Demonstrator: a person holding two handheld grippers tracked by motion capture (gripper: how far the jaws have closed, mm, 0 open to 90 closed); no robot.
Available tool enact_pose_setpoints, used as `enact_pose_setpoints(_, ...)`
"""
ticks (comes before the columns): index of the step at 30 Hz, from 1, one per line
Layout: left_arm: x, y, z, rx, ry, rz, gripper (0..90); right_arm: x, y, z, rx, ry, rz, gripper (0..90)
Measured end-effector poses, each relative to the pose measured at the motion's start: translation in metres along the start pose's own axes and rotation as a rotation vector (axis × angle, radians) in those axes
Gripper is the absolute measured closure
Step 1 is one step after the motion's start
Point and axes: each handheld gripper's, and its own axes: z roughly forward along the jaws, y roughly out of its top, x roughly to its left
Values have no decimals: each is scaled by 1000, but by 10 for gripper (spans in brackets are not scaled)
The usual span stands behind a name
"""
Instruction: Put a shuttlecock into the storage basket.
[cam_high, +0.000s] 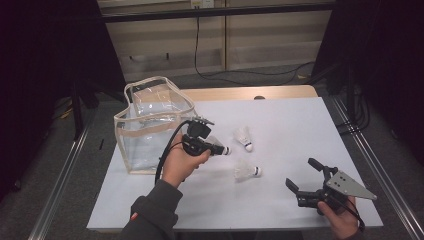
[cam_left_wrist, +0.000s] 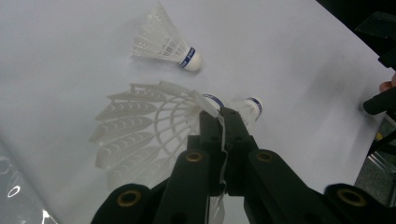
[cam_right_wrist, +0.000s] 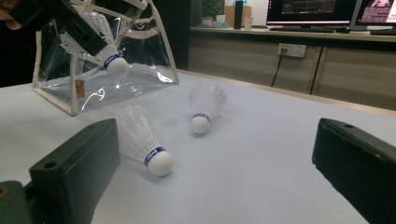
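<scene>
The left gripper's (cam_high: 216, 148) fingers (cam_left_wrist: 211, 135) were clamped on a shuttlecock's (cam_left_wrist: 149, 126) thin feather edge above the table (cam_high: 280, 120), at three o'clock from the bag (cam_high: 150, 130), where it could slip free.

Two shuttlecocks (cam_high: 244, 138) (cam_high: 248, 171) lie on the table (cam_high: 290, 120), right of the bag (cam_high: 150, 125).

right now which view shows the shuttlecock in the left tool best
The left gripper view: the held shuttlecock shows its skirt pinched between the shut jaws. The high view shows it small; the right gripper view shows it before the clear bag.
</scene>
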Motion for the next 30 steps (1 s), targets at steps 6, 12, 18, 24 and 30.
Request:
enact_pose_setpoints(6, -2, 8, -4, 17, 13, 15, 896, 0, 0, 0, 2, 1, -1, 7)
enact_pose_setpoints(12, 1, 12, -7, 25, 15, 12, 896, 0, 0, 0, 1, 1, 0, 7)
enact_pose_setpoints(18, 0, 16, -10, 32, 33, 15, 897, 0, 0, 0, 0, 1, 1, 7)
enact_pose_setpoints(24, 4, 23, -15, 32, 23, -5, 897, 0, 0, 0, -1, 2, 2, 7)
enact_pose_setpoints(30, 4, 31, -22, 45, 30, -1, 897, 0, 0, 0, 0, -2, 4, 7)
